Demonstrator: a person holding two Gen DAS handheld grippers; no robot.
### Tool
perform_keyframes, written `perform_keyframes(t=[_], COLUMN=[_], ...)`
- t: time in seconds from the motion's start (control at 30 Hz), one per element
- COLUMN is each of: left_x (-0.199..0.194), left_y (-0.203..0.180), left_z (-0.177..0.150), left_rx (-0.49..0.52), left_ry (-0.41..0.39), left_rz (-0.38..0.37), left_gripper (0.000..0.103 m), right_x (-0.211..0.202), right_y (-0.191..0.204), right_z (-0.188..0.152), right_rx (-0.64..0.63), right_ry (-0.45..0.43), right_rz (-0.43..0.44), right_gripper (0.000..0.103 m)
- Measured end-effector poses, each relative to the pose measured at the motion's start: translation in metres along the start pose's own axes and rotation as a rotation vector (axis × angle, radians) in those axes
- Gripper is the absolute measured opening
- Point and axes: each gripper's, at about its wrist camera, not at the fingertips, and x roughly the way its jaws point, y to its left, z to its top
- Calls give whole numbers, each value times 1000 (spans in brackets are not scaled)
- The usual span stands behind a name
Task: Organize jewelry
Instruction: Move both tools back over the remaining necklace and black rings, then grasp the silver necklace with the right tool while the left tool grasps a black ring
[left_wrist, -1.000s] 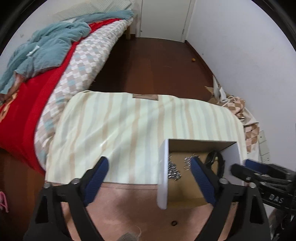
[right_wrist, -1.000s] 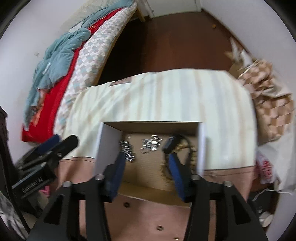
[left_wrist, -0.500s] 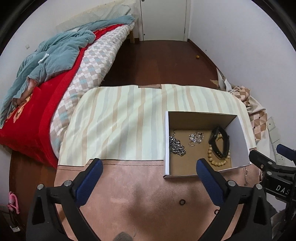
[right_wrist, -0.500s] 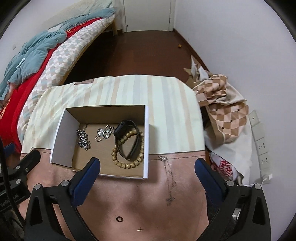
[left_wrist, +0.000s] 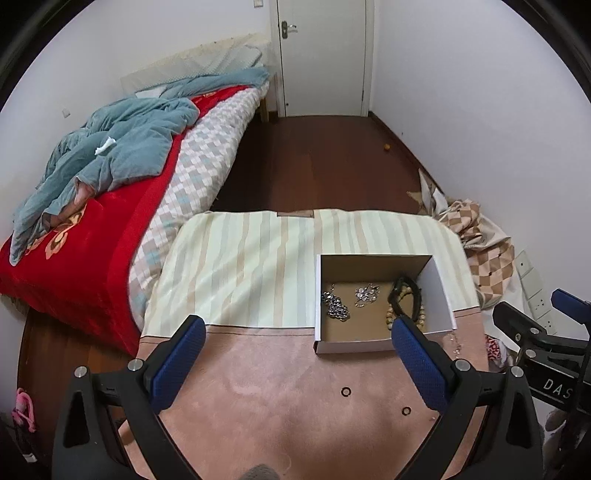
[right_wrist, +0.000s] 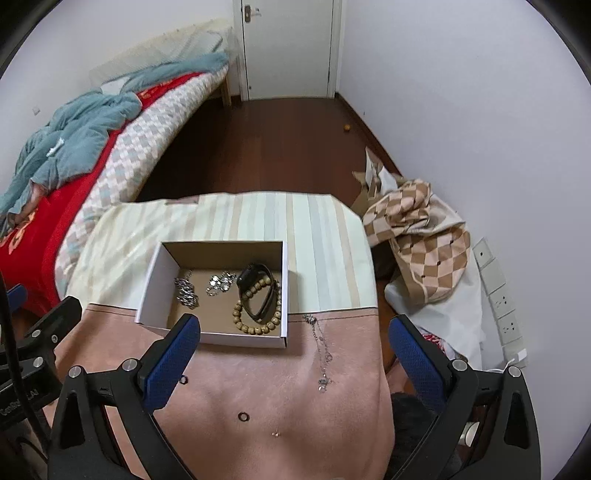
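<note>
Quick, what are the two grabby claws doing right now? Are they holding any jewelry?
Left gripper: open wide, holding nothing.
Right gripper: open wide, holding nothing.

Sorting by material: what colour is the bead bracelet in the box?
Tan, wood-like beads on the bead bracelet, lying in the box; clearest in the right wrist view.

Pretty clearly a bedroom in someone's home; a bed (left_wrist: 155, 192) with a red cover and a rumpled blue blanket (left_wrist: 122, 147) runs along the wall; a white door (left_wrist: 321, 55) just past its far end; dark wood floor (left_wrist: 317, 162) beside the bed; wall sockets (right_wrist: 496, 291) across the room from it.
</note>
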Motion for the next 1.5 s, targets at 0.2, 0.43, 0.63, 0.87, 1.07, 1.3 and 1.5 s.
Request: perform_keyframes(t=[0.2, 0.43, 0.63, 0.87, 1.07, 1.3, 1.5], left_x=[-28, -39, -8, 55, 91, 126, 139], left_y=[5, 6, 9, 7, 2, -7, -7], left_z=[-7, -24, -68, -118, -127, -123, -120], left_rx=[-18, -30, -26, -16, -21, -12, 0], left_ry=[-37, -32, 39, 181, 242, 285, 304], left_rz=[5, 19, 68, 126, 148, 159, 154], left_gripper=[103, 103, 103, 103, 103, 103, 103], right_x=[-41, -69, -41, 28, 68, 111, 137], right_y=[3, 2, -11, -43, -70, -70, -57], right_z=[-6, -21, -61, -133, -147, -125, -117], right_rx=[-3, 6, 72, 200, 268, 220, 146], right_ry=[-58, -87, -1, 130, 137, 126, 101], right_rz=[4, 30, 72, 99, 110, 104, 63], right_gripper=[103, 103, 103, 71, 60, 56, 47])
